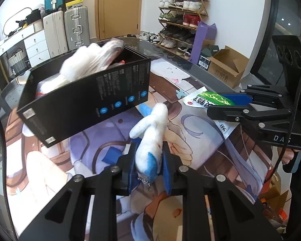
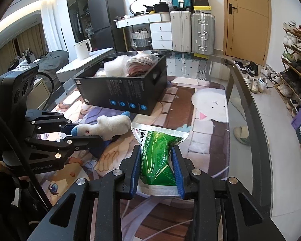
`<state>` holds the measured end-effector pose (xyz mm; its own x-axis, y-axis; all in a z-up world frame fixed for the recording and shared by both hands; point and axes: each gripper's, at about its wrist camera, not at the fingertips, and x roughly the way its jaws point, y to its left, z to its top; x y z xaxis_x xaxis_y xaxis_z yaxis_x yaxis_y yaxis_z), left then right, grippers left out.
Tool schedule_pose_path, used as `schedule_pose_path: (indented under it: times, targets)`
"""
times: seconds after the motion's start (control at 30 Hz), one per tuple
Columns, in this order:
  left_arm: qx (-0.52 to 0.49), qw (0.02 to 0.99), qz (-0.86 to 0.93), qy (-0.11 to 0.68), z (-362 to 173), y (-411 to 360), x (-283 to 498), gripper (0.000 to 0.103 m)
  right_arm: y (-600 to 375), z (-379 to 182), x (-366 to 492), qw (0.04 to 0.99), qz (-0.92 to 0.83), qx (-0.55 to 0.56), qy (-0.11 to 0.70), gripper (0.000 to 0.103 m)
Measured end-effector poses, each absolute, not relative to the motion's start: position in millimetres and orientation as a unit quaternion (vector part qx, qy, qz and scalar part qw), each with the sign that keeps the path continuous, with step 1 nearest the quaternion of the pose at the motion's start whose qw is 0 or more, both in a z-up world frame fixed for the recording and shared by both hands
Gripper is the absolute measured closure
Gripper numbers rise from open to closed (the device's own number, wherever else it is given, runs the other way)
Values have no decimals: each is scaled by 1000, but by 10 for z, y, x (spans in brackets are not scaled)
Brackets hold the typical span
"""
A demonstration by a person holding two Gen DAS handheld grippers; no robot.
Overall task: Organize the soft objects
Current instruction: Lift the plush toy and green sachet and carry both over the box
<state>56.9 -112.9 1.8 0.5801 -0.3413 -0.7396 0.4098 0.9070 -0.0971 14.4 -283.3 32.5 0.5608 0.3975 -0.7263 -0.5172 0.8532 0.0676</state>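
Readable writing: the right gripper's (image 1: 228,105) body is showing the letters "DA" in the left wrist view, and the left gripper's (image 2: 99,131) body is showing "nRobot.AI" in the right wrist view. The green pouch (image 2: 158,156) is carrying white and green print too small to read; "666" is showing on its white edge in the left wrist view. The black box (image 1: 86,98) is carrying 4 blue round icons and columns of white text on its long side, none legible, plus 2 small white stickers at its near corners.

Fingers: the left gripper's blue-padded fingers (image 1: 133,170) are standing nearly closed and pressing on both sides of the white and blue plush toy (image 1: 150,140), gripping it at its blue end; the white end is pointing away toward the box. A small metal chain is hanging at the toy's blue end. The right gripper's fingers (image 2: 176,164) are standing narrow and squeezing the green pouch at its middle, the pouch bulging above and below the pads.

Edges and room: the box is sitting open-topped at the far side of the printed mat (image 2: 206,136) on the glass worktop (image 2: 240,100), already holding white and grey soft items (image 2: 130,64) that are rising above its rim. Bare mat is lying to the right of the box. The 2 grippers are standing side by side, near each other but apart. The worktop's curved edge is running along the right.
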Motion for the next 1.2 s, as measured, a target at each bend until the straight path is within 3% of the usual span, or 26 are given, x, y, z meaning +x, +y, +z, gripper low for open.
schedule_pose_path:
  times: [0.67, 1.2]
  targets:
    - [-18, 902, -215, 375, 161, -679, 286, 83, -2558, 397, 64, 878, 291, -92, 369, 73]
    - [-58, 922, -207, 323, 586, -283, 257, 83, -2400, 674, 40, 891, 294, -86, 335, 73]
